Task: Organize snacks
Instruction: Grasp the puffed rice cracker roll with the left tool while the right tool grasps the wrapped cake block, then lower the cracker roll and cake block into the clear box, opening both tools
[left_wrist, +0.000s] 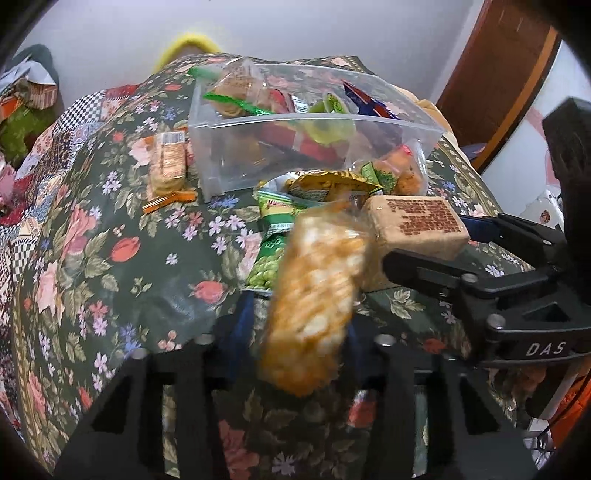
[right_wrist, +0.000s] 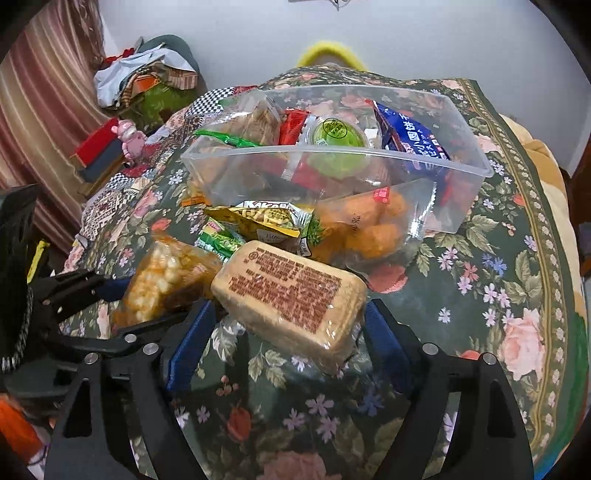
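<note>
Gripping one snack while reaching around another

Gripping a clear-wrapped puffed rice bar (left_wrist: 314, 295), the left gripper (left_wrist: 295, 328) has its jaws drawn in on the bar's lower part. The picture is blurred there, so the pads seem to press on it rather than plainly do. The right gripper (right_wrist: 291, 321) stands wide open, its blue-padded fingers on either side of a tan wrapped block (right_wrist: 291, 295) printed with brown text, without touching it. Both snacks lie on a flowered cloth (right_wrist: 480, 295), just in front of a clear plastic bin (right_wrist: 332, 151) already holding several packets. More packets lie between them and the bin. The bar is likely light and crumbly, its film slippery, so a gentle hold across its middle suits best. The block looks firmer; its long flat sides offer the surest hold.
</note>
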